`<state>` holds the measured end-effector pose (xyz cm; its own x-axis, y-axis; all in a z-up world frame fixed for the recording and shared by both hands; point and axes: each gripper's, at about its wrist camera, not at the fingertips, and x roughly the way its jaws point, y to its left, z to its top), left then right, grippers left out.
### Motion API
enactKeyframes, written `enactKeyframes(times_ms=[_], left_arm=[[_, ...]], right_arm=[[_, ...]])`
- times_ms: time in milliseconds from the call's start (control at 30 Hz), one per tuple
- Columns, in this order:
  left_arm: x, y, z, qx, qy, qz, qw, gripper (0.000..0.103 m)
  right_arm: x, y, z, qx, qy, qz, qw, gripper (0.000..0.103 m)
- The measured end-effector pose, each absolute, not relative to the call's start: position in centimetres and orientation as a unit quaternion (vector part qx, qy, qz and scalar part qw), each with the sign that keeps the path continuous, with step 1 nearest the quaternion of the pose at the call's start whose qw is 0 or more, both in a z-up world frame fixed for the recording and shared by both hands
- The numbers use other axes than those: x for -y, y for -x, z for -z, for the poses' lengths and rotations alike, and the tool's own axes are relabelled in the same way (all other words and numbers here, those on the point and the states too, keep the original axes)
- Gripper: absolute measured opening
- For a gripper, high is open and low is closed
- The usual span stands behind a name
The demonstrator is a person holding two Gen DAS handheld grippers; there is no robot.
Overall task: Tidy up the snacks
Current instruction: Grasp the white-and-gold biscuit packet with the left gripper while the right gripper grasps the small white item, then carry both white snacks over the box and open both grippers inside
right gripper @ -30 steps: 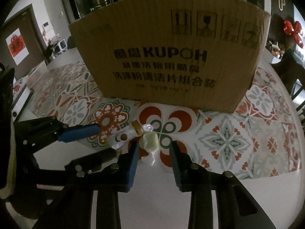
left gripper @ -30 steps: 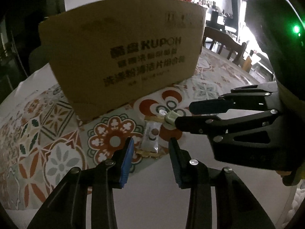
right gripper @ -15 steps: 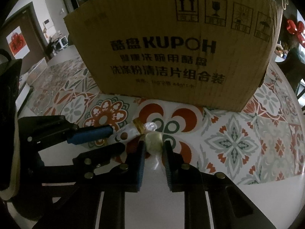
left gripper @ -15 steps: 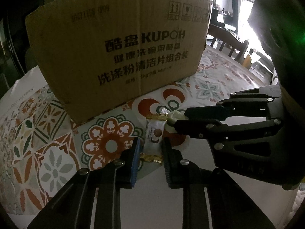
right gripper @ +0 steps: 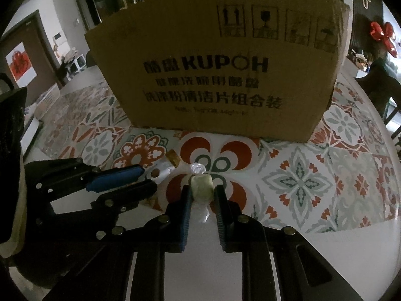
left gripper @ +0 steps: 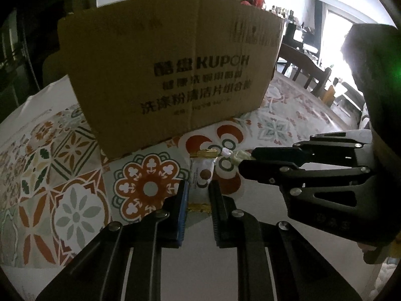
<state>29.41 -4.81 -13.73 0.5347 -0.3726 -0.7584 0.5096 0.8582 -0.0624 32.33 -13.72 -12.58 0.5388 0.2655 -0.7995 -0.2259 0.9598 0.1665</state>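
1. The left gripper is closing on a white rectangular snack packet with gold crimped ends; its pads sit against the packet's two long sides, so the packet is pinched between them.
2. That packet lies on the patterned tile-print tablecloth, its long axis running along the fingers, one gold end pointing toward the large brown cardboard box printed with KUPOH and the other gold end back between the fingers.
3. A brown round mark shows on the packet's upper face, about midway along it.
4. The right gripper is clamped on a small pale green candy in a clear twist wrapper, with both pads pressed to its sides.
5. The candy's long axis also follows the fingers: one twisted clear tail points toward the box, the other trails back between the fingers over the white part of the tabletop.
6. The two snacks lie just beside each other, in front of the box's printed face; whether they touch cannot be told.
7. The box stands upright on the cloth, well beyond both snacks, its open top edge facing up.
8. In the left wrist view, wooden chairs stand past the table at upper right.
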Motion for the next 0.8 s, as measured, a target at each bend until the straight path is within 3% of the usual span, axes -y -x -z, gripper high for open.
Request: enactKeyframes(times_ms=[800], left_arm=[[3.1, -24.8, 4.2, -0.329, -0.047, 0.222, 0.917, 0.018]], right_arm=[[14.5, -27.4, 4.5, -0.369, -0.029, -0.127, 0.92, 0.02]])
